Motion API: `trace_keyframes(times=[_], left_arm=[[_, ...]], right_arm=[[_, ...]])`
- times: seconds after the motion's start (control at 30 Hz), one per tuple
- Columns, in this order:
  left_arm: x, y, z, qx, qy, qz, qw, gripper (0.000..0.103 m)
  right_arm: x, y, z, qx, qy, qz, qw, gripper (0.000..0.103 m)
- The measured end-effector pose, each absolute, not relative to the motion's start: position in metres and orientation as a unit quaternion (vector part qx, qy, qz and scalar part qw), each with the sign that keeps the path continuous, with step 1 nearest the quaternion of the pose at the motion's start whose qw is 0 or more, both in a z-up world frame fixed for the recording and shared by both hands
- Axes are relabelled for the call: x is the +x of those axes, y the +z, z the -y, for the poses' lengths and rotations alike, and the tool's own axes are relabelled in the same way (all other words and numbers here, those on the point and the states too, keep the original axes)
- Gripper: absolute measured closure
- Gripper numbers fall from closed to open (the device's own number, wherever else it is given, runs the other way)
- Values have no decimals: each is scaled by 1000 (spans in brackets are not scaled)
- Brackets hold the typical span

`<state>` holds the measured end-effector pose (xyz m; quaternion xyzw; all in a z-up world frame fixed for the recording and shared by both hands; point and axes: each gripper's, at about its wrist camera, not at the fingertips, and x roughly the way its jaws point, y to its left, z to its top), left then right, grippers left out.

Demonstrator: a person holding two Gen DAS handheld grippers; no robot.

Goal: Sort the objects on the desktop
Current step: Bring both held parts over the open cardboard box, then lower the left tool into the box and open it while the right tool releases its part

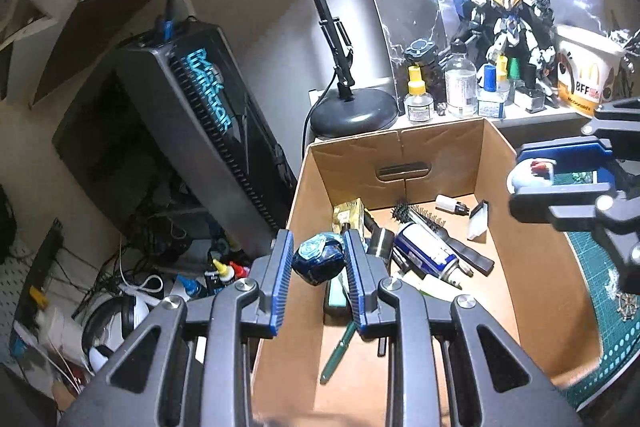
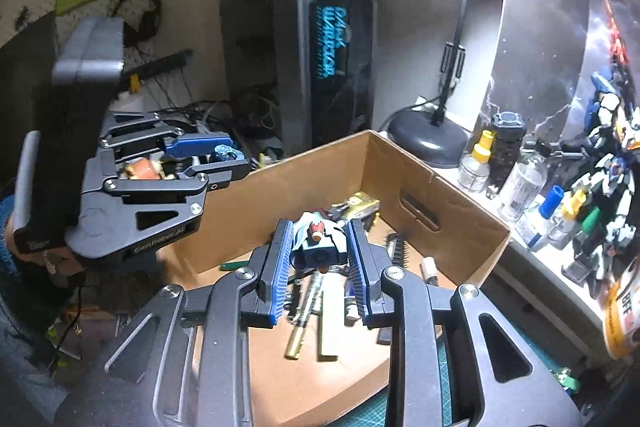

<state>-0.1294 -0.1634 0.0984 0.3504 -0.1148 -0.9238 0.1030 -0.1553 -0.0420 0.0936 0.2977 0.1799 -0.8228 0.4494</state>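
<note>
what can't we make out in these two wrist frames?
- Box floor, left wrist view: the near part is hidden behind the left tool and its dark blue object.
- Green pen, left wrist view: upper end is covered by the tool's linkage.
- Small toy in the right tool: its underside is hidden.
- Bottle labels, left wrist view: too small to read.
- Paper cup, right wrist view: cut off by the edge.
</note>
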Motion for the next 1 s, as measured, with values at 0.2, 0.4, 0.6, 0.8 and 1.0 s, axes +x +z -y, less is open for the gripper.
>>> trace_keyframes(times=[0.2,0.4,0.6,0.8,1.0], left_arm=[[-179,85,163,385,-908,134,98,77],[-228,59,164,432,-886,137,101,77],[-264,32,166,463,-867,146,114,77],[-284,13,178,508,-849,113,91,77],[-297,0,182,528,-841,94,73,77]], right_arm=[[-201,84,60,339,-816,-195,426,77],[-262,52,78,410,-801,-190,393,77],[-303,21,94,489,-762,-134,403,78],[-329,-4,105,532,-756,-139,357,77],[-344,-27,108,564,-743,-148,329,77]])
